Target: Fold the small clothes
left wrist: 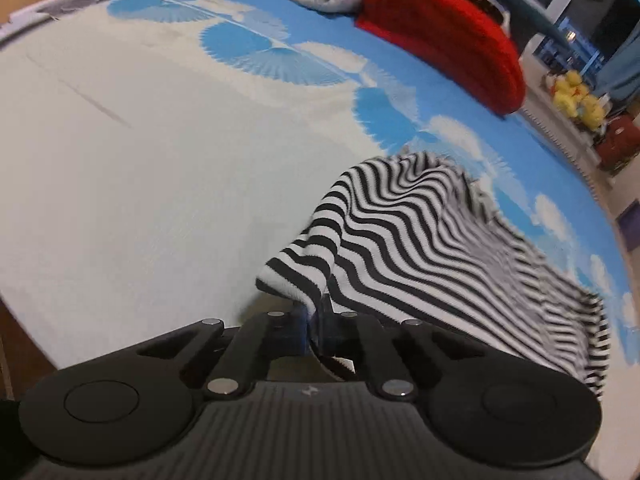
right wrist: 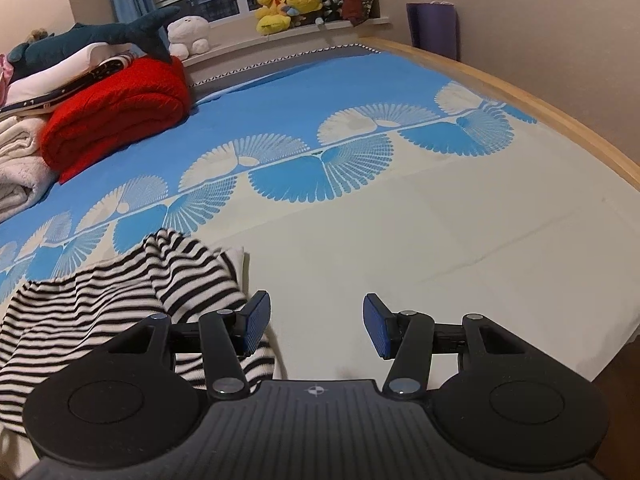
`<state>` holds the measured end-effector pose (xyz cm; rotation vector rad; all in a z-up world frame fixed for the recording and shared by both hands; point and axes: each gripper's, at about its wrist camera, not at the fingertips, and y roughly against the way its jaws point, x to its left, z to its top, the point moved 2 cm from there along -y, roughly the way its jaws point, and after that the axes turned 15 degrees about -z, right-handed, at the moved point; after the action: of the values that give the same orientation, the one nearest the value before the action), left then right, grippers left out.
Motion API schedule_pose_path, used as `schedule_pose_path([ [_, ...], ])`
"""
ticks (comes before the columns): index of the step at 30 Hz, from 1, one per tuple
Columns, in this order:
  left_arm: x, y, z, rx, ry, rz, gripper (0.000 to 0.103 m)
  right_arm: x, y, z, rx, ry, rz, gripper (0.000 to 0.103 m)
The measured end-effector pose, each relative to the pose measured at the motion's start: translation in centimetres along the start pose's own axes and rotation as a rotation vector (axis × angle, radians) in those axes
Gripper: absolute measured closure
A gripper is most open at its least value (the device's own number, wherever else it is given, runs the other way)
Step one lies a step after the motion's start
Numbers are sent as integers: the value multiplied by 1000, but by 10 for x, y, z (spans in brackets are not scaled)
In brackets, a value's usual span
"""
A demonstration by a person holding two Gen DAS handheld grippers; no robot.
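Note:
A black-and-white striped garment (left wrist: 420, 240) lies rumpled on the bed, over the blue and cream sheet (left wrist: 120, 180). My left gripper (left wrist: 316, 320) is shut on a corner of it, and the cloth drapes up over the closed fingers and hides their tips. In the right wrist view the same garment (right wrist: 100, 312) spreads to the left. My right gripper (right wrist: 316, 328) stands open just right of the cloth's edge. Its left pad (right wrist: 256, 324) hangs over the striped hem, and between the pads only bare sheet (right wrist: 440, 240) shows.
A folded red blanket (right wrist: 120, 112) and white towels (right wrist: 16, 168) are stacked at the far side, with a shark plush (right wrist: 100, 36) on top. Yellow plush toys (right wrist: 288, 4) sit on the windowsill. The wooden bed frame (right wrist: 560, 120) runs along the right.

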<state>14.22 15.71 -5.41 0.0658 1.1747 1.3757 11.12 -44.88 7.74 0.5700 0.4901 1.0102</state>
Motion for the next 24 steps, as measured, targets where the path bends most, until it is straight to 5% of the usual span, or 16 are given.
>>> schedule_pose_path([
  [6,-3,-3,-11,54,-80,58,97,6,0,1,1,-12,-12,50],
  [11,7,-6,-13,87,-5,70,74,9,5,0,-30,5,-33,50],
  [16,17,-15,-13,112,86,44,76,9,7,-1,-40,30,-49,50],
  [20,15,-16,-9,106,64,38,95,5,5,-2,-32,26,-56,50],
  [24,8,-17,-10,100,17,66,97,2,1,-3,-8,16,-65,50],
])
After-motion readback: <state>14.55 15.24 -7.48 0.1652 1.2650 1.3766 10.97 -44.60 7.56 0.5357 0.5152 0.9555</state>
